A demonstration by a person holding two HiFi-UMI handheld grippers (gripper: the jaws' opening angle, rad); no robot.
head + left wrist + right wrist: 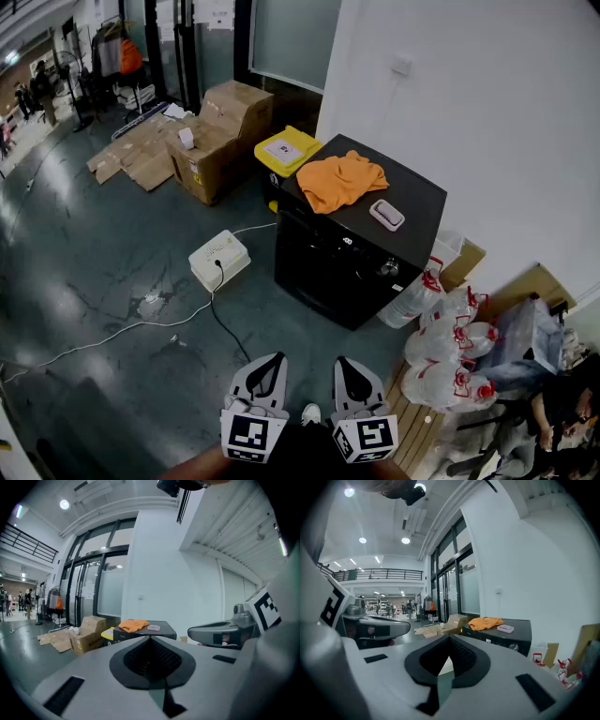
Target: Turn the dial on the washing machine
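**A:** Item one, nearest: your left gripper [277, 358] and right gripper [342, 362]. State?

**B:** You held both low, side by side, pointed toward the machine, probably just carried that way for the approach. Each had its jaws pressed together, nothing between them, touching nothing.

**A:** Item two, farther off?

**B:** Washing machine [319, 267], black, well apart from you, beside the far right wall. Dial [388, 268] sat at the right end of its front panel. An orange cloth [342, 180] lay on top.
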